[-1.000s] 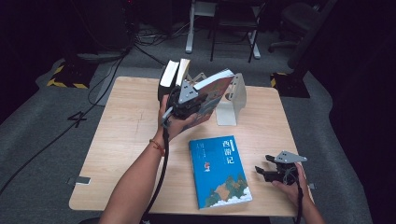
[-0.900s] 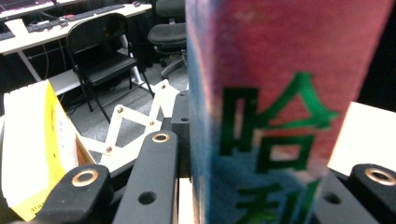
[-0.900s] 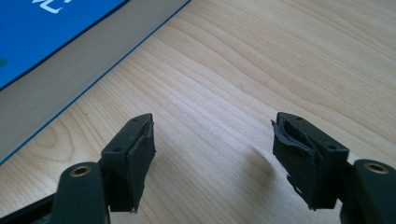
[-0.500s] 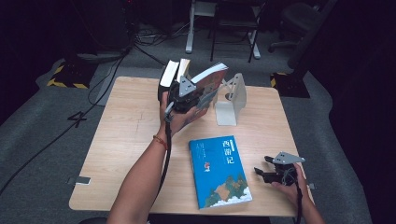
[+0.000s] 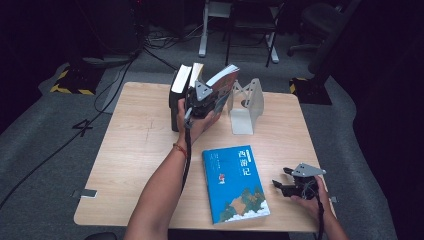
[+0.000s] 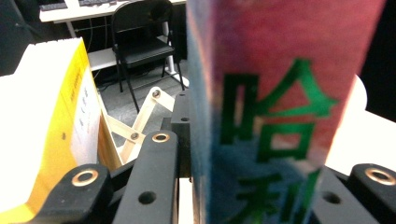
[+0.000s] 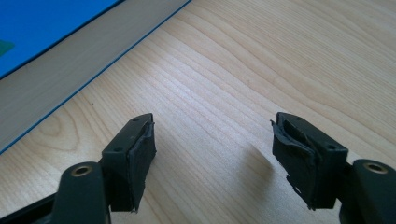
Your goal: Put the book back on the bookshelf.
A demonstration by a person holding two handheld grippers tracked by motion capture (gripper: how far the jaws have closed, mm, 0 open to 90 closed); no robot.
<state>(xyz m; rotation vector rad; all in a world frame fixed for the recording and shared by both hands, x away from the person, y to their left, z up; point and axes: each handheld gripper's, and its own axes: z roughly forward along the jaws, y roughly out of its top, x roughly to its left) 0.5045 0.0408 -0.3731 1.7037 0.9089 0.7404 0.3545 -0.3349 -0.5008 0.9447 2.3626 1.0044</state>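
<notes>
A: What was the left hand-held gripper point(image 5: 202, 100) doing at that moment?

B: It was clamped on a book with a red and blue cover point(image 5: 223, 87), held up off the desk point(image 5: 135, 150) at the far side. In the left gripper view that book's cover point(image 6: 275, 112), with green characters on red, stood between the black jaws, pinched on both sides.

A: And where was the book relative to the others?

B: Just beside the upright books point(image 5: 182, 87) standing at the back of the desk, with the white metal bookend point(image 5: 247, 107) on its other side. The yellow-edged book point(image 6: 51, 130) showed close by in the left gripper view.

A: Did anything differ from a second earlier?

B: Yes. The held book had lain tilted, almost flat across the hand, with its page edges turned up toward the bookend. By this moment it stood steeper and had come in closer to the upright books. The hand had also sunk a little toward the desk.

A: And the right hand-held gripper point(image 5: 292, 186)?

B: Its jaws stood apart with nothing between them, only bare wood under them in the right gripper view. It rested near the front right corner of the desk, just beside the blue book point(image 5: 235, 182) lying flat. It had not moved. The blue book's page edge point(image 7: 70, 70) showed close ahead of the jaws.
</notes>
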